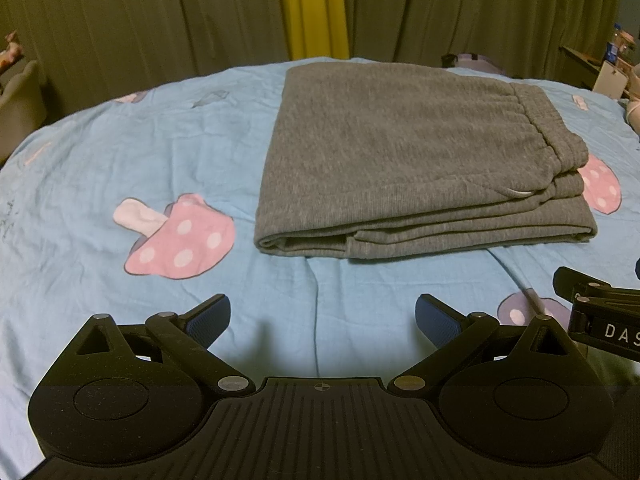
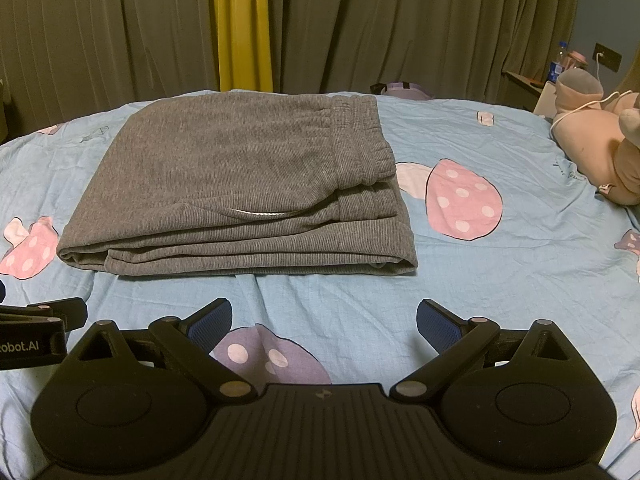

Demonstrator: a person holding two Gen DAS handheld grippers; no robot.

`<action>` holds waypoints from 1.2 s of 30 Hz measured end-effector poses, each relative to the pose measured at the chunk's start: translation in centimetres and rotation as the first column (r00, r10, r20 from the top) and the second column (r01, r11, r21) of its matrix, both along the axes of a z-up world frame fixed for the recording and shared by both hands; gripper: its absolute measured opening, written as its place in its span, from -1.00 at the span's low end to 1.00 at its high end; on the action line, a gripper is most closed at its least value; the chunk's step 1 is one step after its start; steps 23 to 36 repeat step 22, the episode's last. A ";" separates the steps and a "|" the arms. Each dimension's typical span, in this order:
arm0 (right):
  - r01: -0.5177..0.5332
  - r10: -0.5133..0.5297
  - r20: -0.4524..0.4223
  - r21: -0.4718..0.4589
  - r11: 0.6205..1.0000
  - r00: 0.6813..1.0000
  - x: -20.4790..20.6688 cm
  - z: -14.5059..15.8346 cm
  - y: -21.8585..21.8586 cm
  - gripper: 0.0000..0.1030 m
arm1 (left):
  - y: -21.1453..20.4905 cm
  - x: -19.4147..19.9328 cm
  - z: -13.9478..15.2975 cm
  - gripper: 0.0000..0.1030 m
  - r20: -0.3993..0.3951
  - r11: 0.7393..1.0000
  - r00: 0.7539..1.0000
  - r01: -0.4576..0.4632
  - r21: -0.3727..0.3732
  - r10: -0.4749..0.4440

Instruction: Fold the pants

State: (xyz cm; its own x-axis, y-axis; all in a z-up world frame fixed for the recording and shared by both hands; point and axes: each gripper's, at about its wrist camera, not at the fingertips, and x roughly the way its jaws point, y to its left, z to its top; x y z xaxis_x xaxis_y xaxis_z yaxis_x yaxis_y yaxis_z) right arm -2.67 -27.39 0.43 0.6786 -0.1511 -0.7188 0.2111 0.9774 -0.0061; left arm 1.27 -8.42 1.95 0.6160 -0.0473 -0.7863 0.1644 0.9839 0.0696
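Note:
Grey sweatpants lie folded in a flat stack on the blue mushroom-print bed sheet, with the elastic waistband at the right. They also show in the right wrist view. My left gripper is open and empty, held above the sheet in front of the pants' near edge. My right gripper is open and empty too, in front of the near edge. Each gripper's body shows at the side of the other's view: the right one, the left one.
The bed sheet has pink and purple mushroom prints. A plush toy lies at the right edge of the bed. A side table with bottles stands behind it. Olive curtains with a yellow strip hang behind the bed.

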 end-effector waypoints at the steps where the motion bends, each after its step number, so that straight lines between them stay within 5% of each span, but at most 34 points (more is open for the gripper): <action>1: 0.001 -0.001 -0.001 -0.001 1.000 1.000 0.0 0.0 0.0 0.92 | 0.0 0.0 0.0 0.98 0.000 1.000 1.000 0.000 0.000 0.000; 36: -0.001 0.001 0.000 0.000 1.000 1.000 0.0 0.0 -0.1 0.92 | -0.2 -0.3 0.3 0.98 0.041 1.000 0.999 0.014 0.012 -0.015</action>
